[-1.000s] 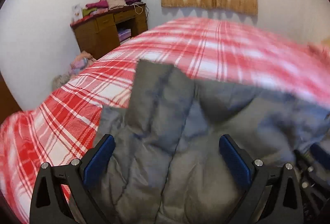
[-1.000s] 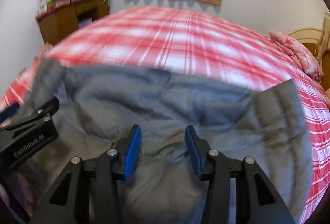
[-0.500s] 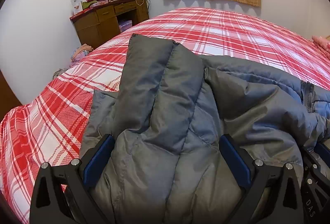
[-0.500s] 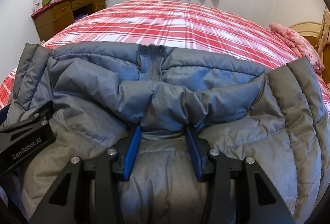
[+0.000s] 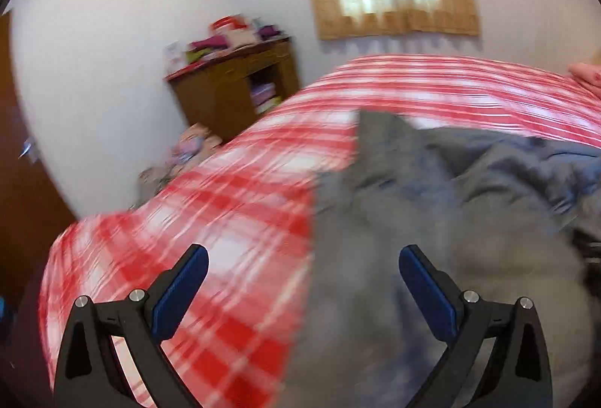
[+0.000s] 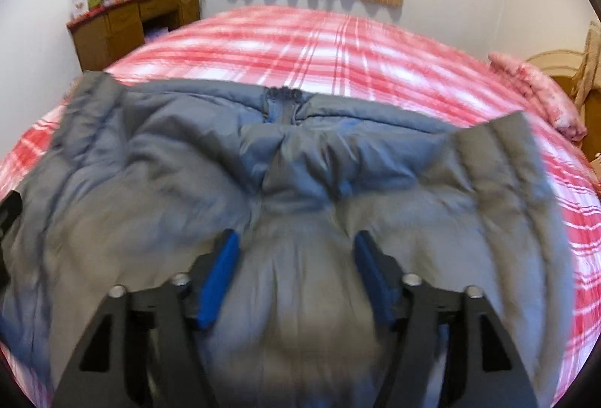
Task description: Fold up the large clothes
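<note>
While its jaws are opening, the right gripper [image 6: 295,273] hovers over the grey puffer jacket [image 6: 285,190], padding bulging between the blue pads without being pinched. The left gripper [image 5: 302,286] stands spread wide and empty, straddling the jacket's left edge [image 5: 394,220] on the red plaid bedspread [image 5: 240,205]. A fold looks just laid down and released; next each gripper likely needs a fresh hold on an edge to double the jacket again. Motion blur smears both views, and the jacket's near hem is cut off.
</note>
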Motion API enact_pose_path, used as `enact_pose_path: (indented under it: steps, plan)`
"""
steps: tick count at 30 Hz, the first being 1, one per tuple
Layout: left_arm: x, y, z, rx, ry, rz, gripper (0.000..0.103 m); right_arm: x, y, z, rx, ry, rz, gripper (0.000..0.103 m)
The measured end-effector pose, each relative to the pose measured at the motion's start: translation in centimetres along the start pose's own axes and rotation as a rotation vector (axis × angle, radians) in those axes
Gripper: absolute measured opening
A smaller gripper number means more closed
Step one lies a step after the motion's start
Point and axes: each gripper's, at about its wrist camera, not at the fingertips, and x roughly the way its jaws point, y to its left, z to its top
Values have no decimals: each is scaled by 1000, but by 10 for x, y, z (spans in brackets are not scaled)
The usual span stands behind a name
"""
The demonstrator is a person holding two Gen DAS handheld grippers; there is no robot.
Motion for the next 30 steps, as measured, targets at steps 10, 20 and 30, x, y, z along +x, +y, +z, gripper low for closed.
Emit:
enact_pose_path:
  steps: [10,20,30]
  plan:
    - [33,21,-36,-154,177,-103,102,9,16,-32,-71,14,-98,74]
    - [36,22,-43,-233,210,-267,84,-42,6,-67,-53,-34,-106,84]
    - [32,19,-43,-254,188,-479,15,-31,15,-70,-84,-18,-122,86]
